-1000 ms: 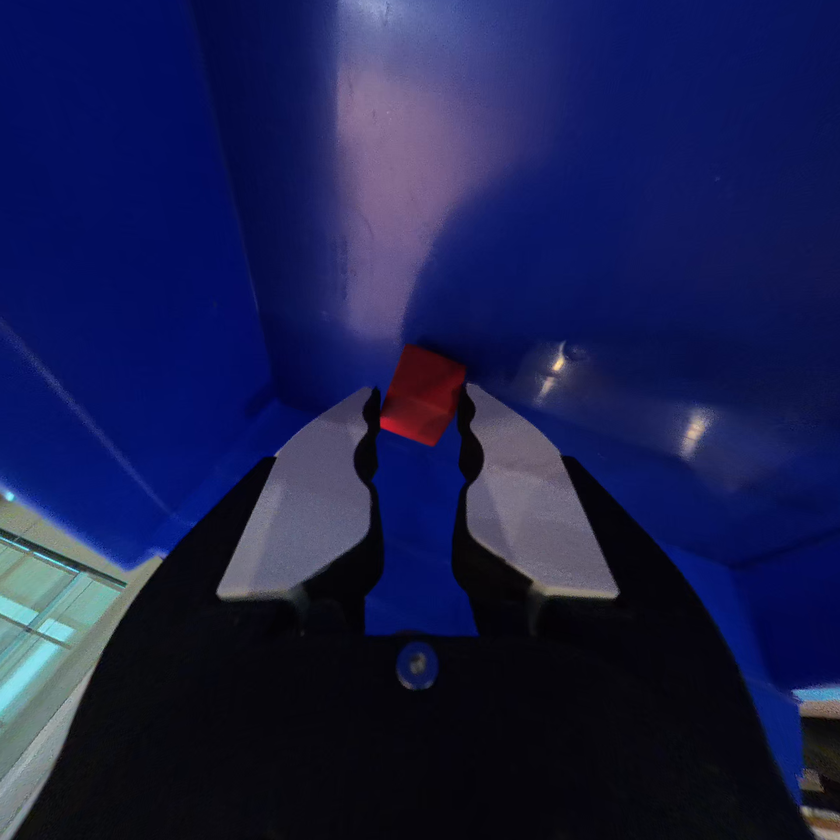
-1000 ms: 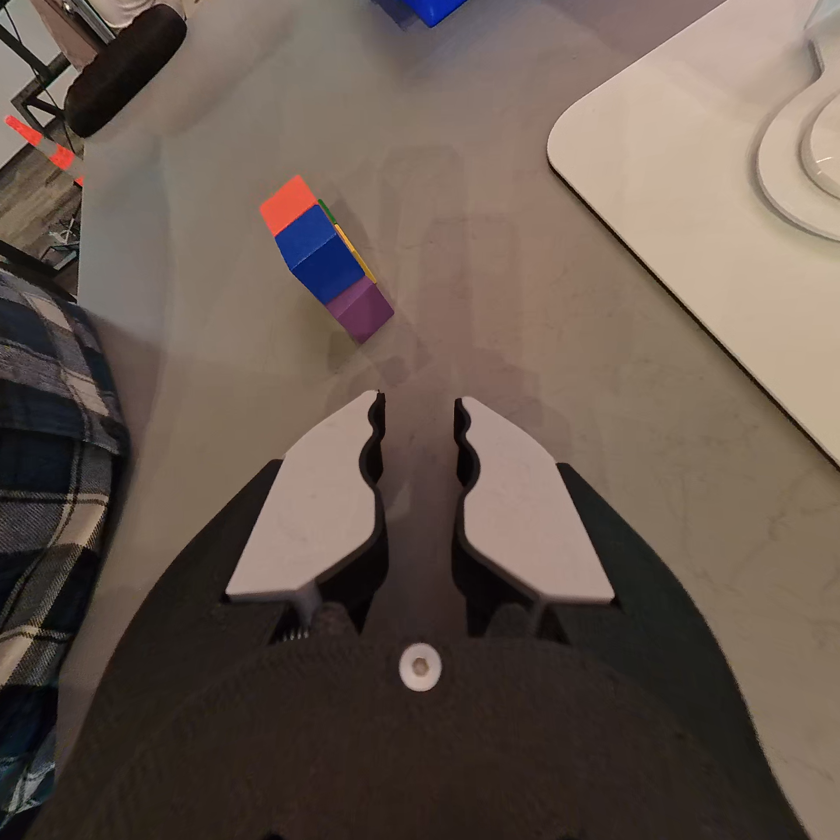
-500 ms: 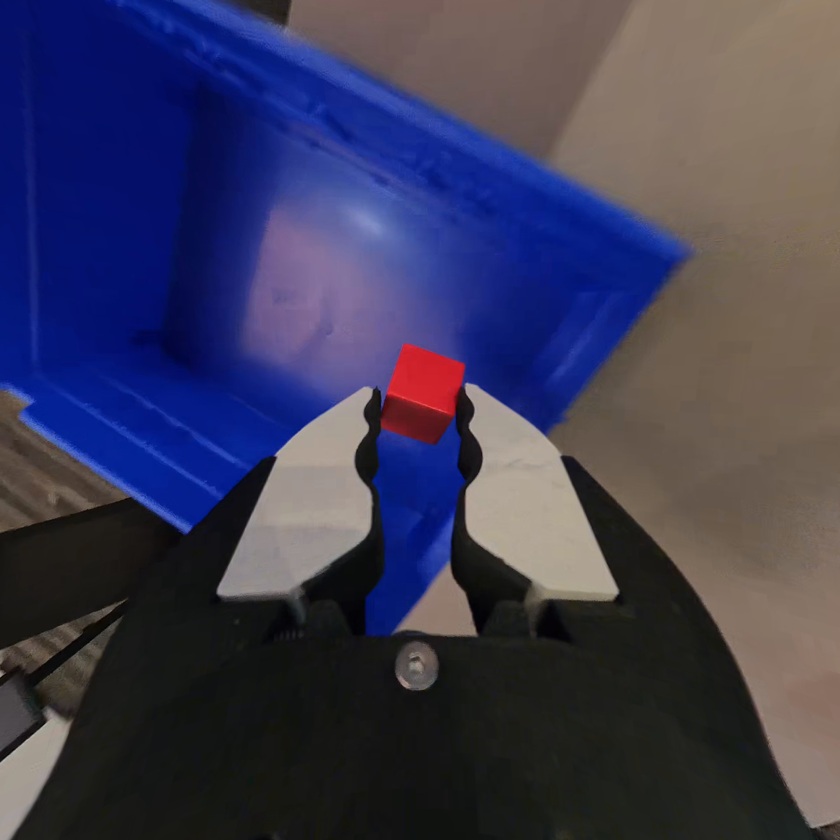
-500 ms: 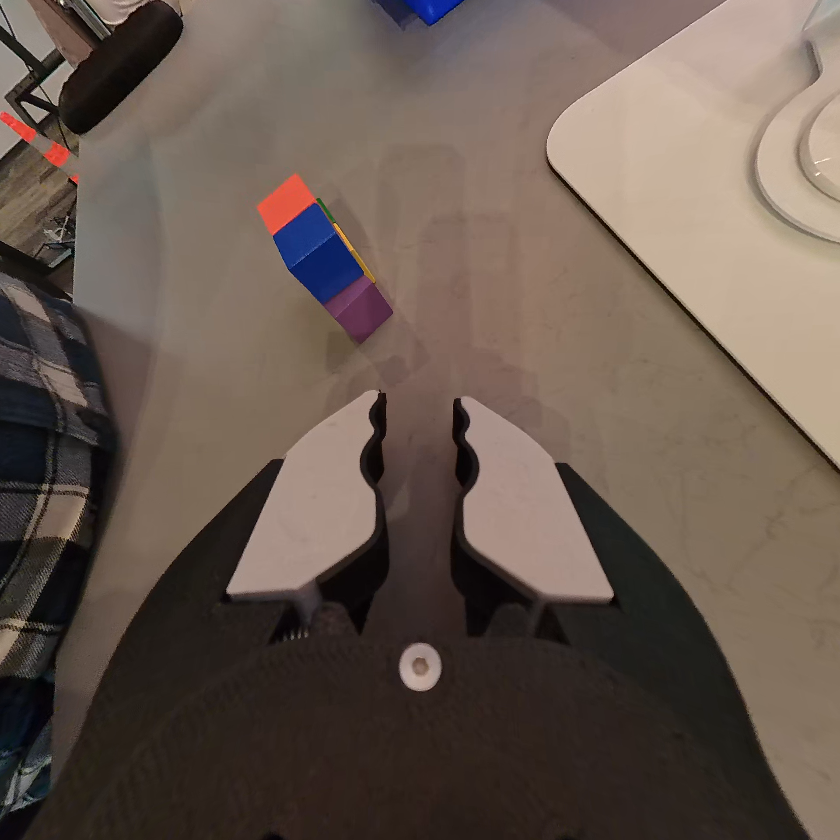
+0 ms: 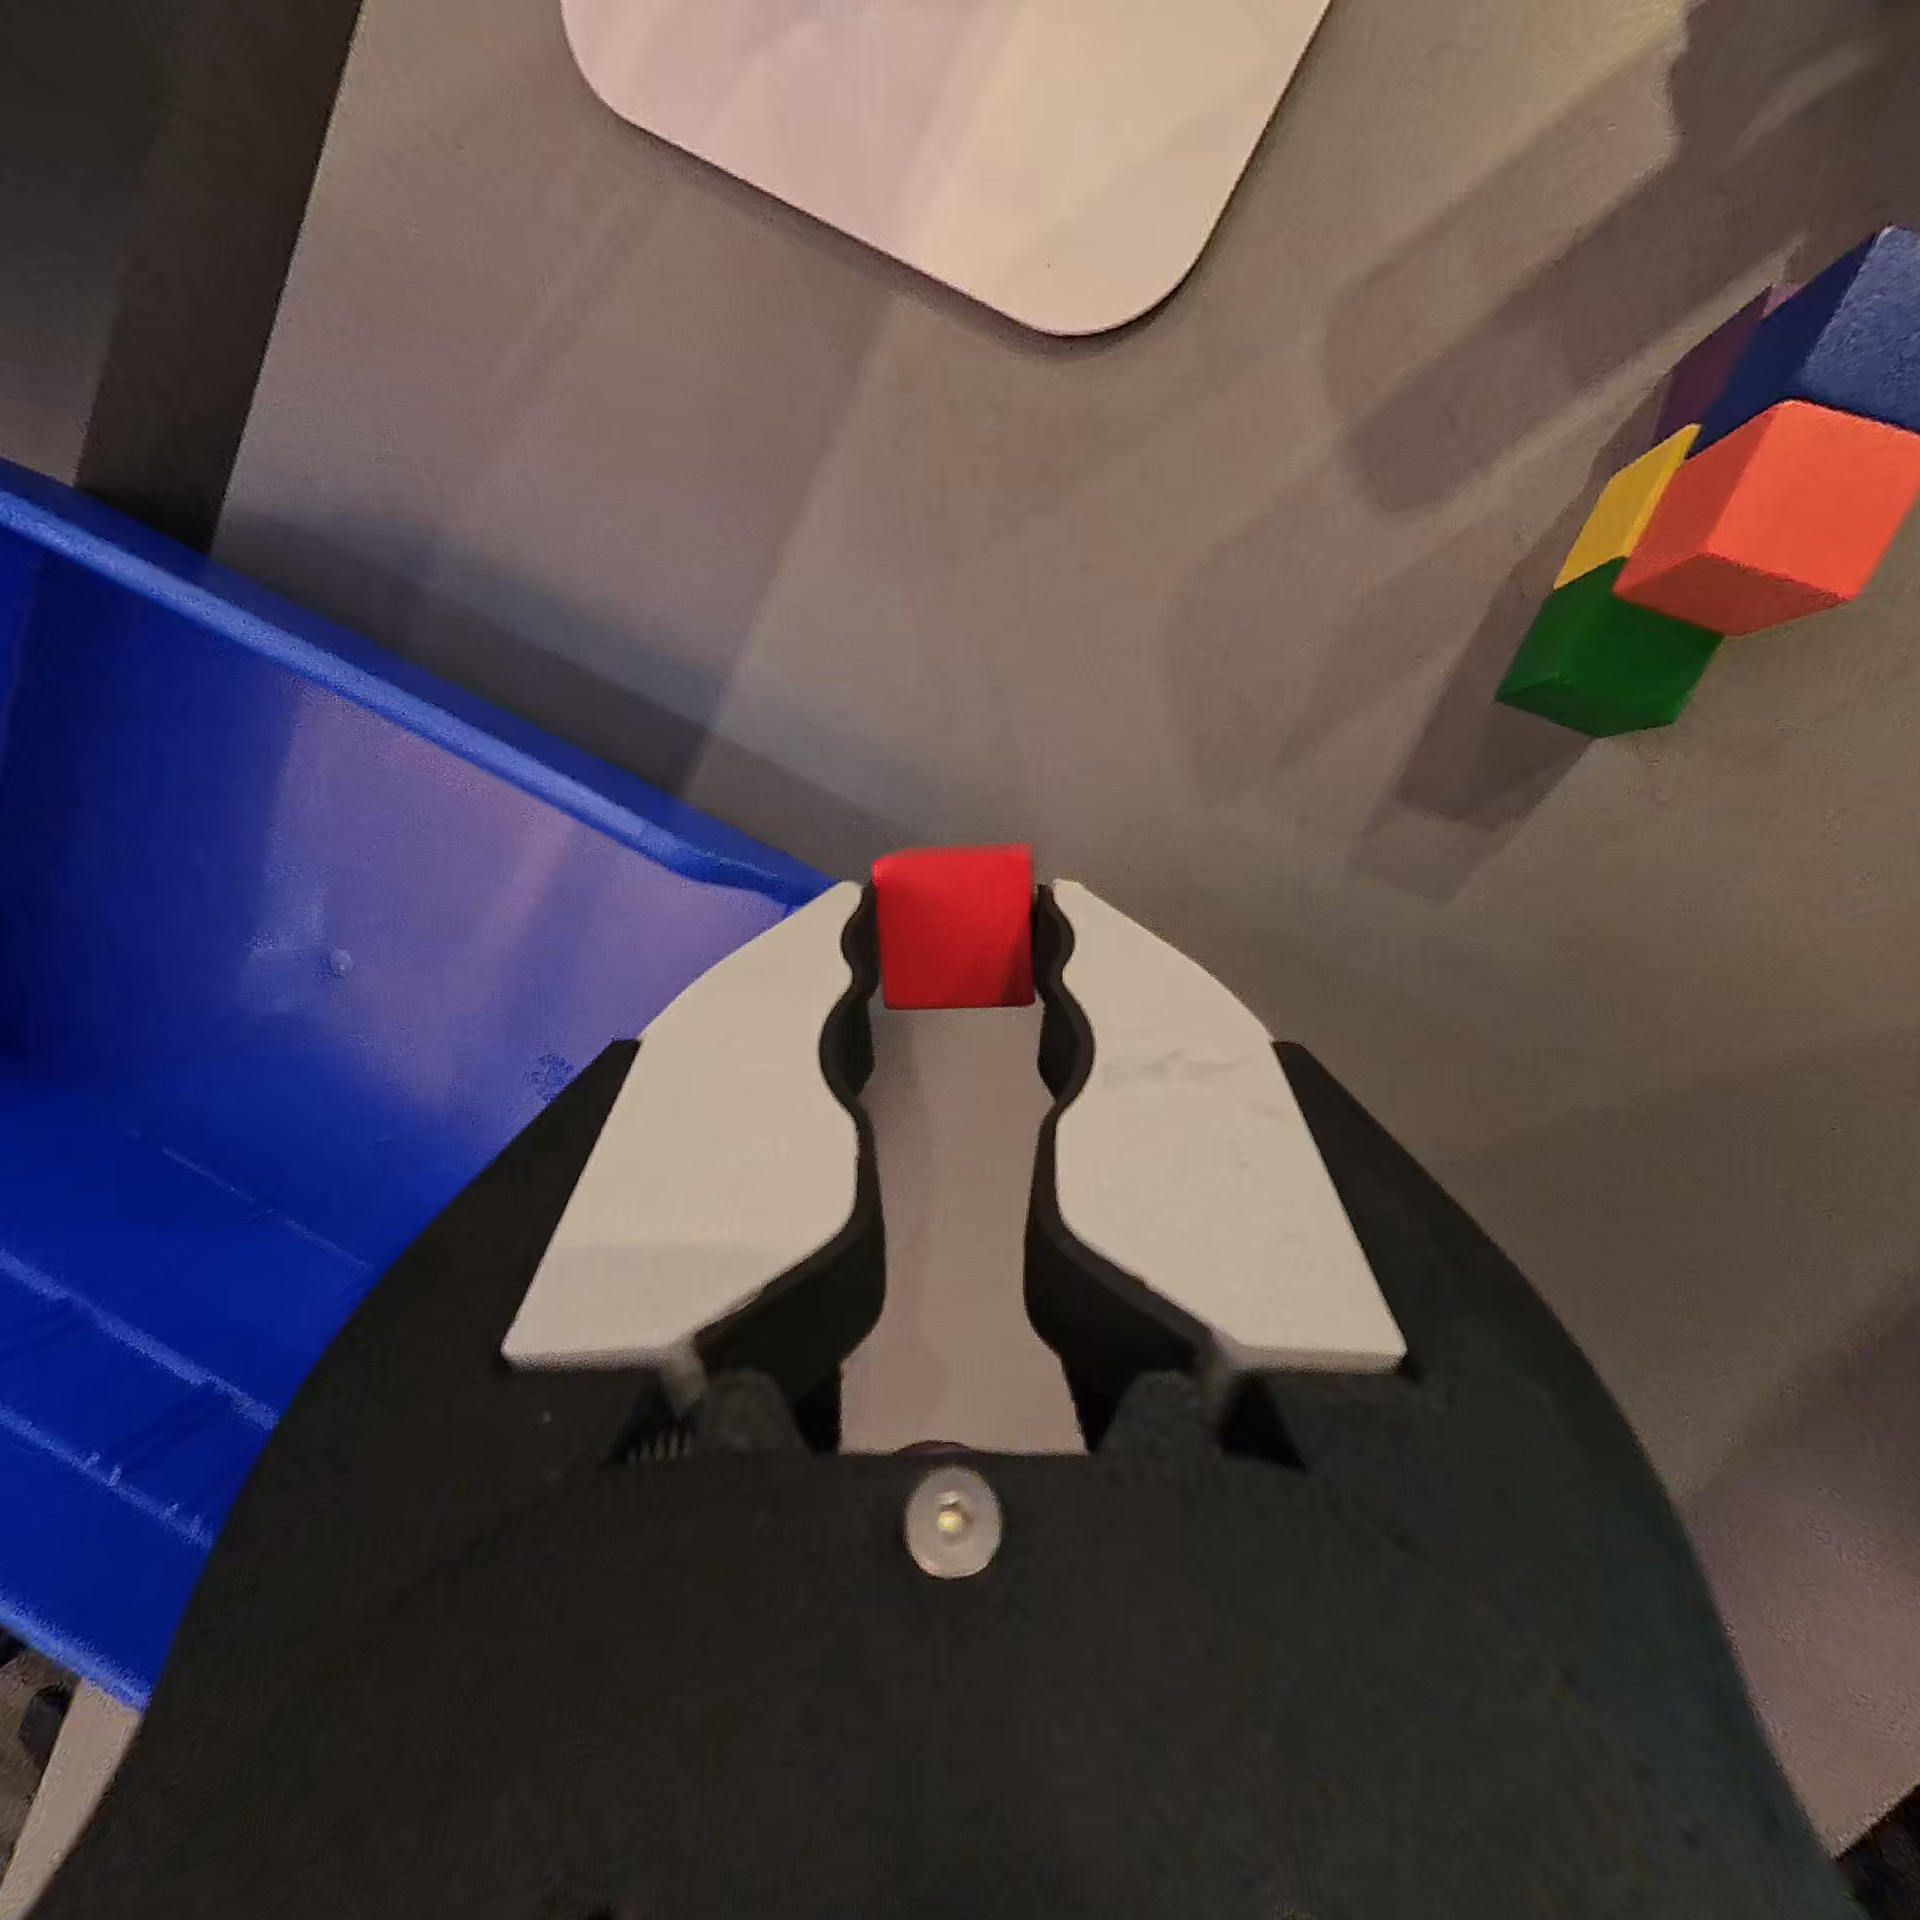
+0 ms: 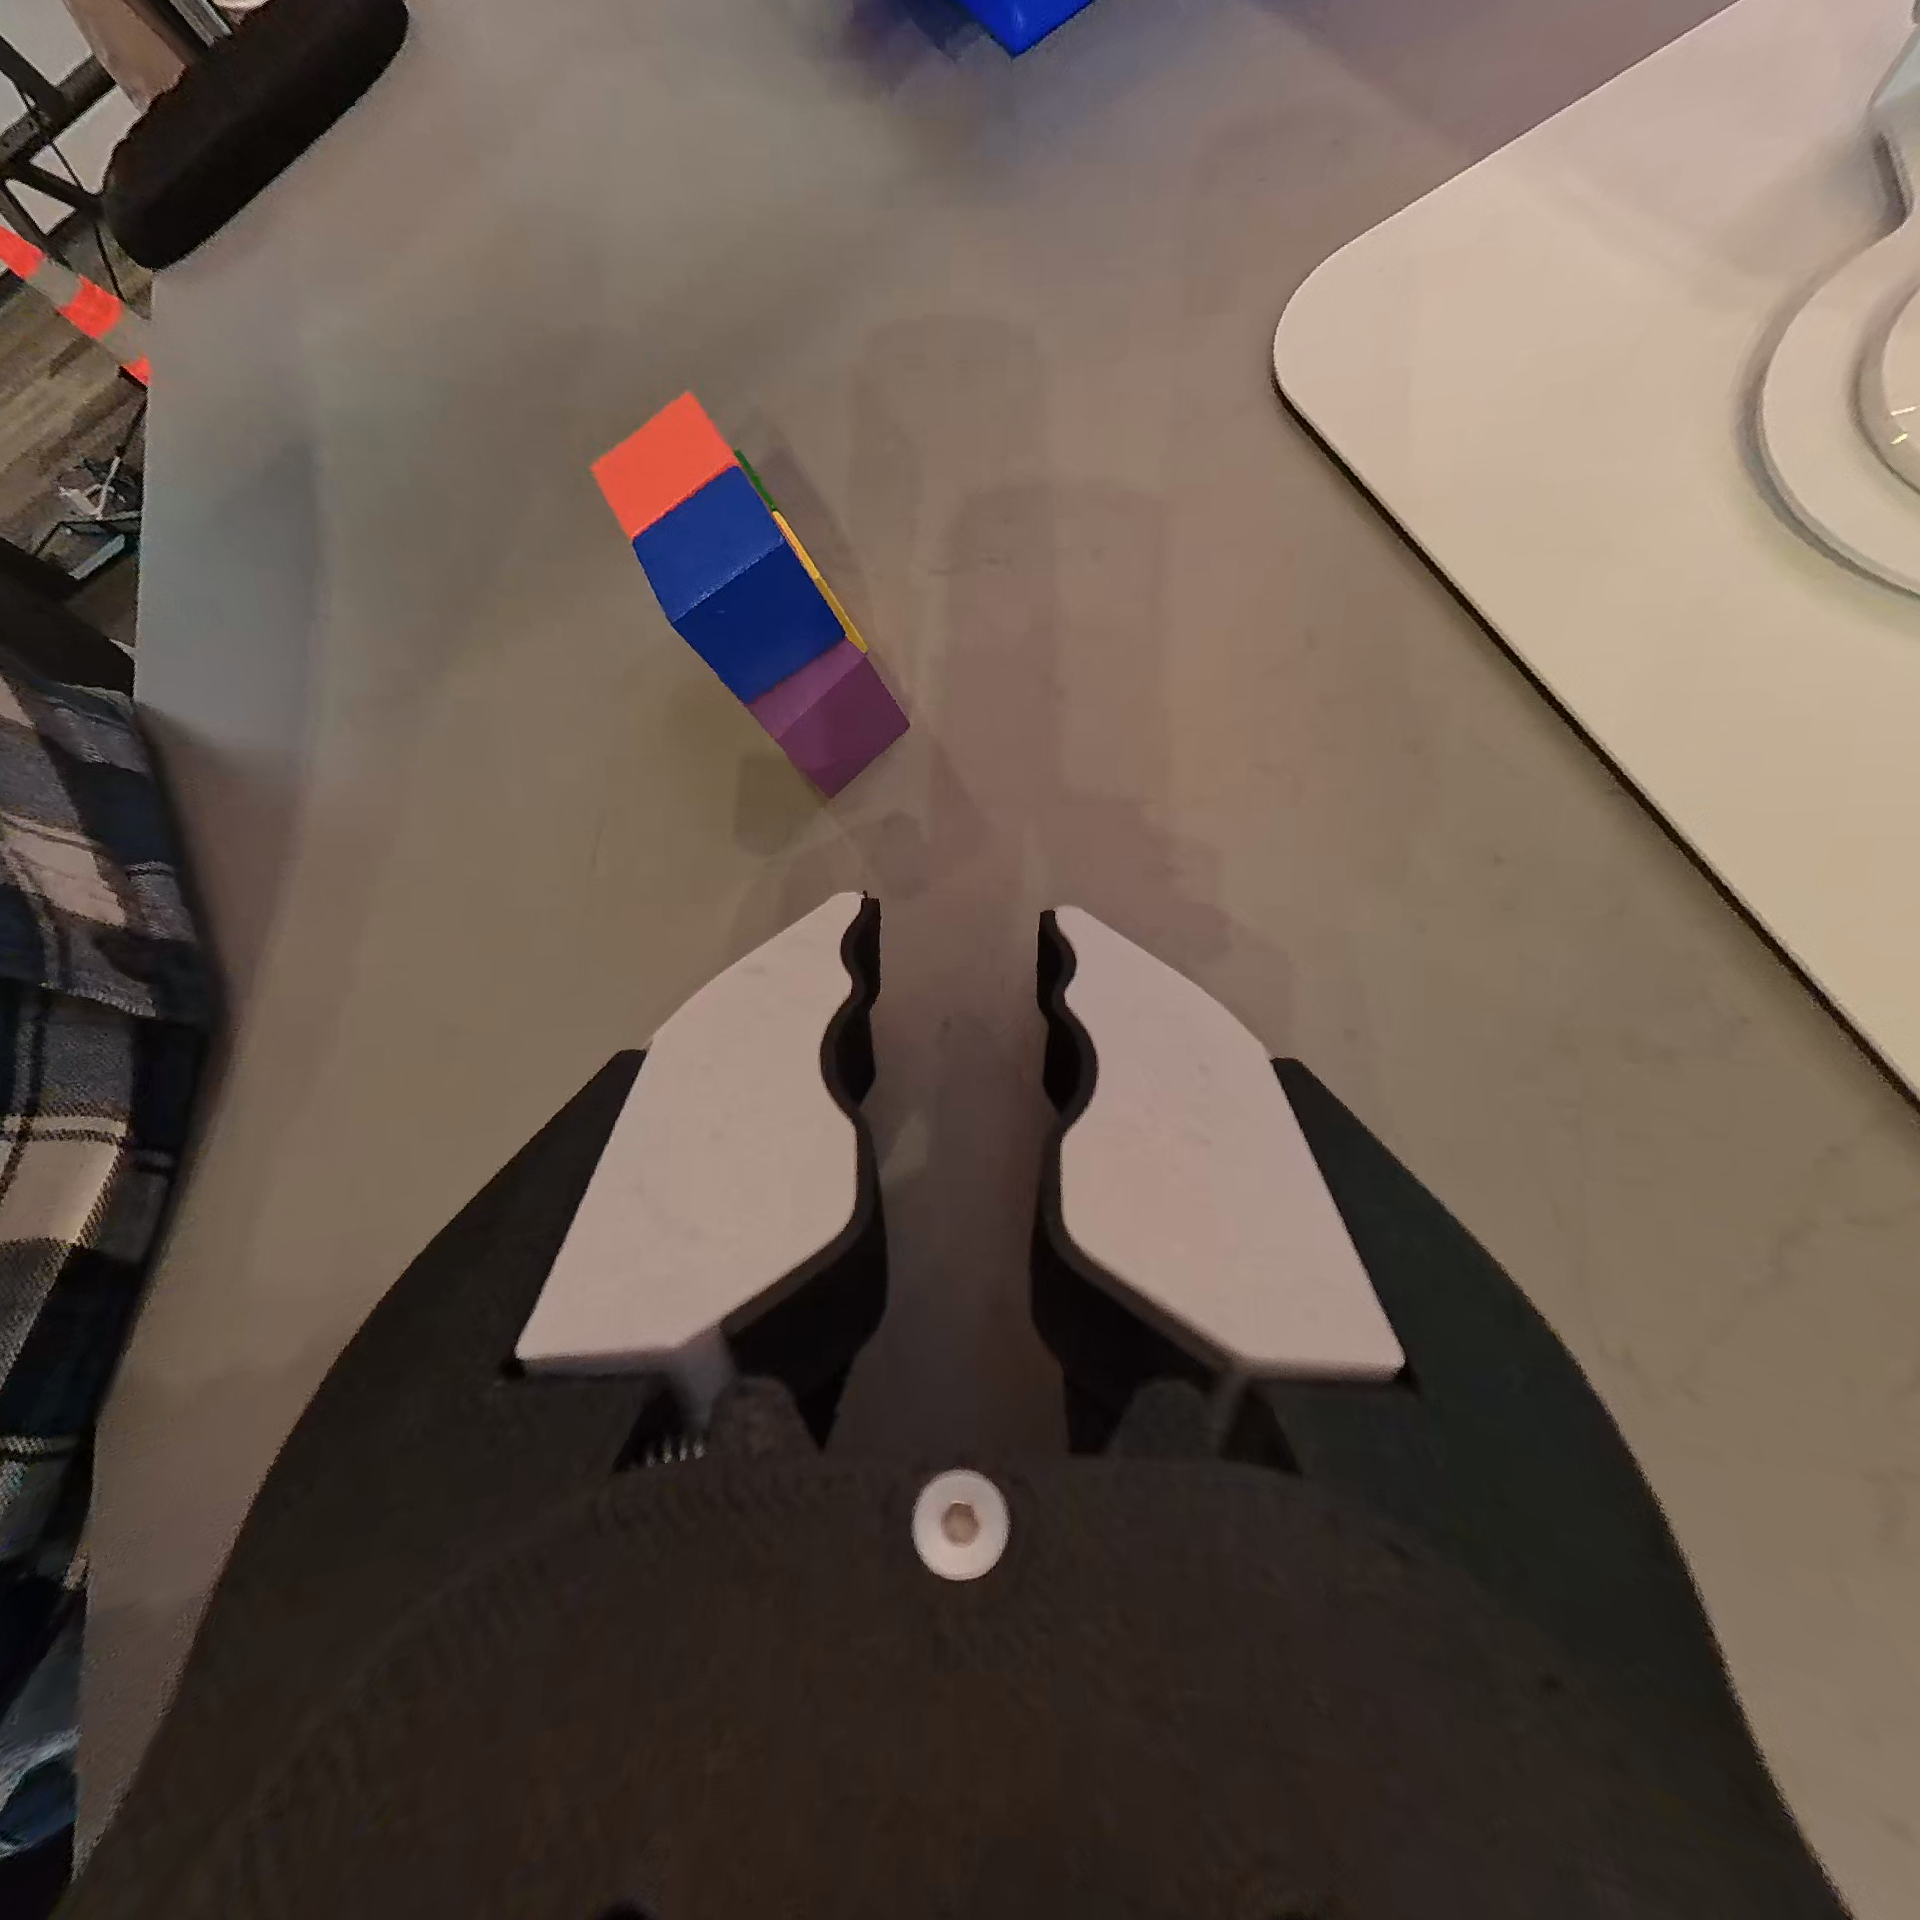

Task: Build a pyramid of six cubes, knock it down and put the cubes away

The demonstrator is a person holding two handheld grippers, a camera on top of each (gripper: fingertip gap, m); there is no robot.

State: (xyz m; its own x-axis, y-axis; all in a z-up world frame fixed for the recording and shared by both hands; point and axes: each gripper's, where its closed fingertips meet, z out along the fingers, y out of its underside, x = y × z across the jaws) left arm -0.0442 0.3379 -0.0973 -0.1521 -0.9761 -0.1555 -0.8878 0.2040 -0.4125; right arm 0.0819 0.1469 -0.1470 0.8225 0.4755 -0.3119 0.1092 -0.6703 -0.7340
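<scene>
bin [image 5: 260, 1039] at left, mat [image 5: 935, 135] beyond, partly stacked cubes [image 5: 1714, 540] on table [image 5: 1039, 623] at right

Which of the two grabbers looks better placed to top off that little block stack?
The left gripper: its jaws already grip the red cube, with the stack ahead. The right gripper is empty.

No legible text, labels, brands, numbers or signs in either view. Small round moulded mark on inner wall of blue bin [image 5: 312, 1039], too small and blurred to read. Cubes, counter, white mat: plain, unmarked.
</scene>
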